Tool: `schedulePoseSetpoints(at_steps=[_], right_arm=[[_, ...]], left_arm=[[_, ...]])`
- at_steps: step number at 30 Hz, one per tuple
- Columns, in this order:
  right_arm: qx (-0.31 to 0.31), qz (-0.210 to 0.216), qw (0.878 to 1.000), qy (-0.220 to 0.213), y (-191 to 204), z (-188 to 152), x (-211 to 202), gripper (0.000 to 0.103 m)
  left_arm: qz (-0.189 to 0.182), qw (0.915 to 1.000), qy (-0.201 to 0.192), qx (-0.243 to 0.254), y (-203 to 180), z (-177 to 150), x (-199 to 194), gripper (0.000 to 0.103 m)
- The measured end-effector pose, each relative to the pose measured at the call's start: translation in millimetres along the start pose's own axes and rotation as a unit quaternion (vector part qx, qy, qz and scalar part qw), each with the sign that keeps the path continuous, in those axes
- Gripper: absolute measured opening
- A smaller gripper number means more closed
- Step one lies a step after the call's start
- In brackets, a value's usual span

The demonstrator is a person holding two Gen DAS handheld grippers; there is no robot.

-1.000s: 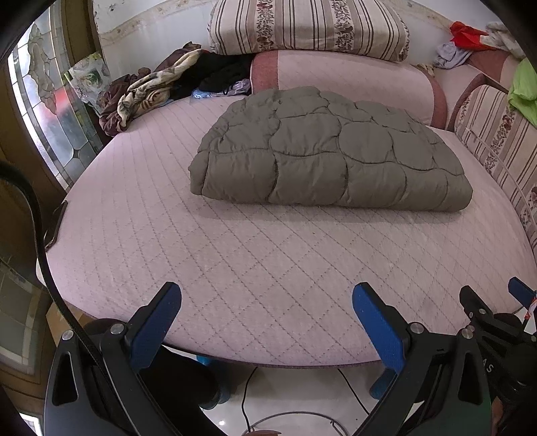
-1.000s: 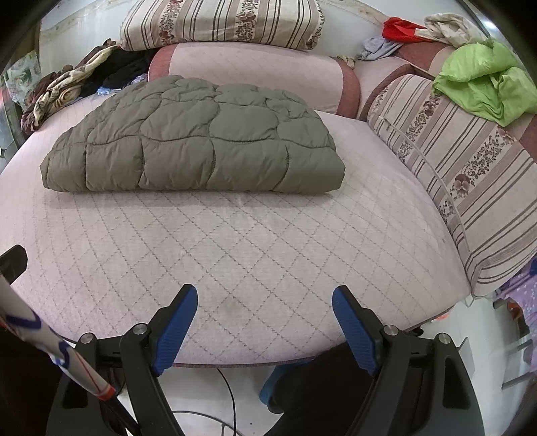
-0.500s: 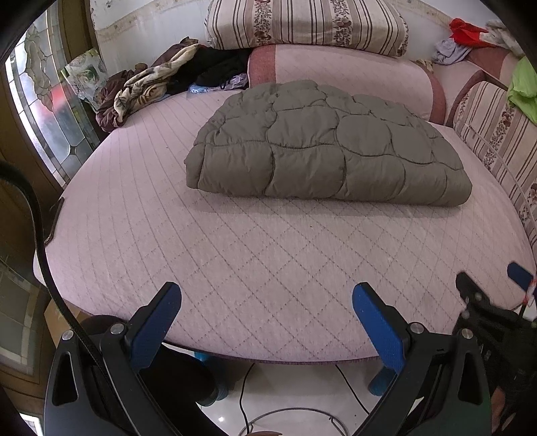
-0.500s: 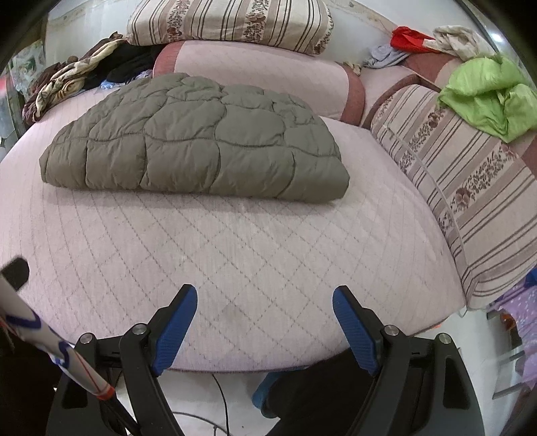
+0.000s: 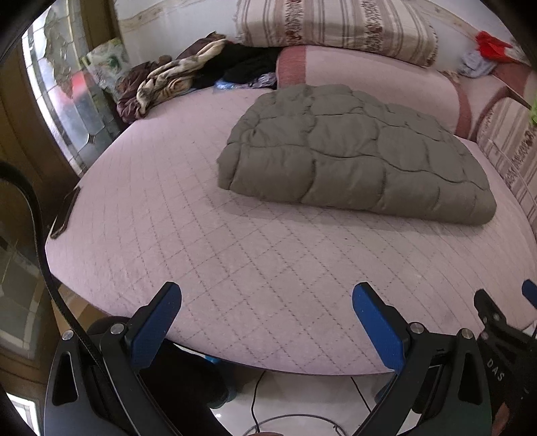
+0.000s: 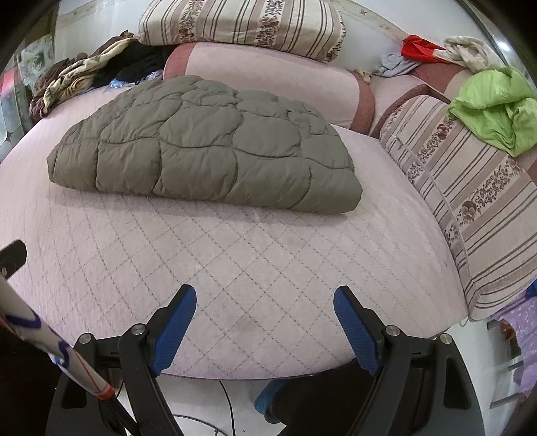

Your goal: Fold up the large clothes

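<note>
A grey-green quilted padded garment point(image 5: 355, 154) lies folded into a thick rectangle on the pink quilted bed point(image 5: 208, 241); it also shows in the right wrist view point(image 6: 204, 147). My left gripper point(image 5: 266, 322) is open and empty, above the bed's near edge, well short of the garment. My right gripper point(image 6: 265, 322) is open and empty too, also at the near edge, apart from the garment. The right gripper's body shows at the lower right of the left wrist view point(image 5: 500, 322).
Striped cushions point(image 6: 470, 187) line the bed's right side, with a green garment point(image 6: 493, 107) on top. A pile of dark and patterned clothes point(image 5: 188, 73) lies at the back left. A pink bolster point(image 6: 268, 80) and a striped pillow point(image 6: 241, 23) lie behind. A window point(image 5: 63, 97) is at left.
Both grippers have moved a little forward over the bed's near edge, and the left view has turned leftward. The folded garment has not moved. Both jaws stay open.
</note>
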State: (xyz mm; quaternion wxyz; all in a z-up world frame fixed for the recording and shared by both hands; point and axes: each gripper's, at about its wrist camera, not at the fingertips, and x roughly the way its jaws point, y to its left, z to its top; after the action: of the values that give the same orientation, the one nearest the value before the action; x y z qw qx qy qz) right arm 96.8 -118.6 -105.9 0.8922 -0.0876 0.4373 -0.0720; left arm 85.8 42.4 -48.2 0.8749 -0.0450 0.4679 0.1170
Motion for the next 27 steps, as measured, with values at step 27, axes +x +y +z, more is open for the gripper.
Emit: schedulePoseSetpoints(at_steps=[27], right_arm=[[-0.011, 0.006, 1.000, 0.007, 4.7, -0.9, 7.4, 0.088]], left_arm=[[-0.023, 0.9986, 0.026, 0.041, -26.0, -13.7, 10.6, 0.101]])
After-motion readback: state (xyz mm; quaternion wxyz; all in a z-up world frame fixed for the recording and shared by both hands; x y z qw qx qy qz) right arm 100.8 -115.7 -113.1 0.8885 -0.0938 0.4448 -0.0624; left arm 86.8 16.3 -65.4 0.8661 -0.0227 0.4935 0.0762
